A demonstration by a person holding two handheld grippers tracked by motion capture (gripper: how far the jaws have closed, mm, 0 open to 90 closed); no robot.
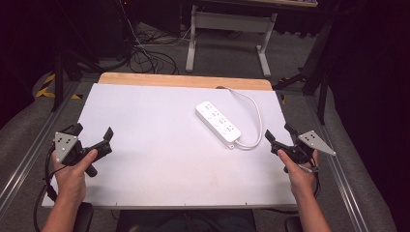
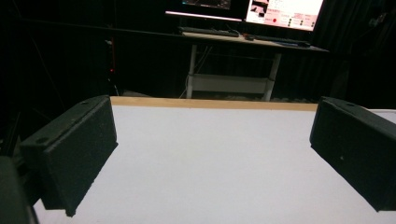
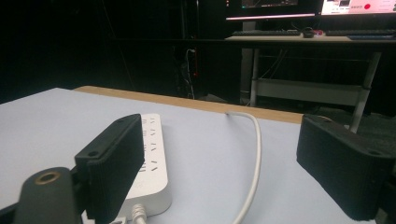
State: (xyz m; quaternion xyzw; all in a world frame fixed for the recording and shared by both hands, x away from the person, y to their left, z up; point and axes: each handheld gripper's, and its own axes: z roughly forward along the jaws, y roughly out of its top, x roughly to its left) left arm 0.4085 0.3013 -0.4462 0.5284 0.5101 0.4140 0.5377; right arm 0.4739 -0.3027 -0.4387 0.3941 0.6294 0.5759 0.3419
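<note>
A white power strip lies on the white tabletop, right of centre, angled toward the near right. Its white cable loops from the strip's near end round to the table's far edge. My left gripper is held at the table's left side, open, with nothing between its jaws. My right gripper hovers at the right side just beyond the strip's cable end, also open and holding nothing. In the right gripper view the power strip sits just behind the left jaw, with the cable running between the jaws.
A wooden strip runs along the table's far edge. Beyond it stand a white-legged desk and tangled floor cables. Monitors glow on that desk. Metal rails flank the table.
</note>
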